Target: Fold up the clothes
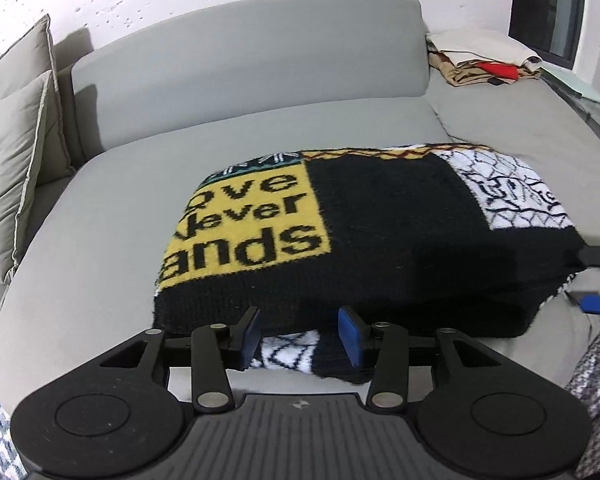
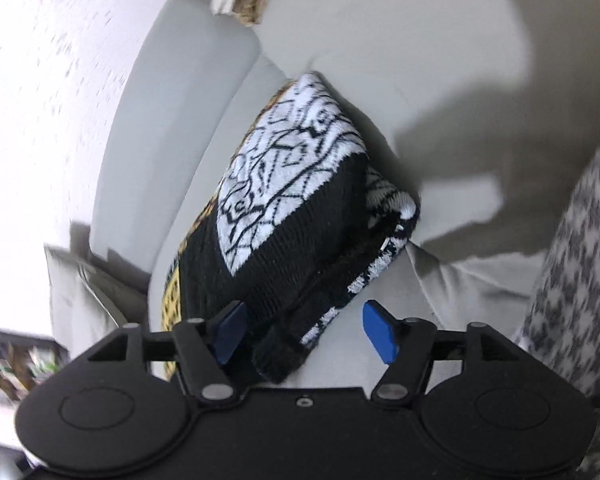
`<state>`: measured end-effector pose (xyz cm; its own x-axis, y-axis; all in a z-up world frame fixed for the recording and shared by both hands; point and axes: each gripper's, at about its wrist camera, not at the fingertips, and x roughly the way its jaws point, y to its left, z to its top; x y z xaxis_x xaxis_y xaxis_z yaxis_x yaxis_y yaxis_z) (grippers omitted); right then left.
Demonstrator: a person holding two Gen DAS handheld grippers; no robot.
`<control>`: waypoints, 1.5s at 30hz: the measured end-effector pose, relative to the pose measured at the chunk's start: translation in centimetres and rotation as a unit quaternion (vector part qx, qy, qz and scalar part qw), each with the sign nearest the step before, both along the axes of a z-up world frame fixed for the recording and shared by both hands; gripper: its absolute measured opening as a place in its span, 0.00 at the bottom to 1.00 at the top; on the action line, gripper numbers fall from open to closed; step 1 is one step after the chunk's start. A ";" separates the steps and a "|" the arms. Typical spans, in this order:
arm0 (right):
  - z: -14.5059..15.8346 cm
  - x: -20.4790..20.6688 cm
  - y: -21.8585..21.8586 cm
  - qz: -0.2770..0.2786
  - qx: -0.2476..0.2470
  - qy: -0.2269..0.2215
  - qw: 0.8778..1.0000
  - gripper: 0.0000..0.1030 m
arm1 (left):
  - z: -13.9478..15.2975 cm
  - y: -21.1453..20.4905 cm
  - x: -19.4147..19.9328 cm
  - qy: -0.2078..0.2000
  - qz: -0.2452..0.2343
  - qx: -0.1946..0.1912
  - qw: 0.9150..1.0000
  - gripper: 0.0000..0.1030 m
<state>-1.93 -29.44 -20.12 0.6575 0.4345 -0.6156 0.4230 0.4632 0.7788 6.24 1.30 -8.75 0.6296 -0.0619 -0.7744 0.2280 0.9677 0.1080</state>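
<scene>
A folded knit sweater, black with a yellow lettered panel and white patterned patches, lies on the grey sofa seat. My left gripper is at its near edge, jaws apart, with a lower layer of the knit lying between the blue pads. In the right wrist view the sweater appears tilted. My right gripper is open at its right-hand corner; the black hem sits beside one pad and well away from the other. The right gripper's fingers also show at the left wrist view's right edge.
A pile of folded beige, white and red clothes sits at the sofa's far right end. Grey cushions lean at the left. A black-and-white houndstooth fabric hangs at the right. The sofa backrest stands behind the sweater.
</scene>
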 end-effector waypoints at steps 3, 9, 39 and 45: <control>-1.5 0.5 0.0 -0.030 0.018 0.012 0.999 0.64 | -0.3 -0.3 0.2 0.017 0.011 -0.002 1.000 0.44; -3.9 0.8 0.3 -0.059 0.049 0.013 0.997 0.62 | -0.7 -0.3 0.3 0.037 0.018 -0.012 0.999 0.44; 0.7 3.6 -3.5 -0.122 -0.070 -0.102 0.985 0.31 | 2.3 2.5 0.4 -0.002 -0.038 -0.118 0.992 0.37; 0.0 4.2 -4.9 -0.083 -0.102 -0.072 0.989 0.32 | 2.7 -0.5 4.5 -0.018 -0.120 -0.124 0.985 0.37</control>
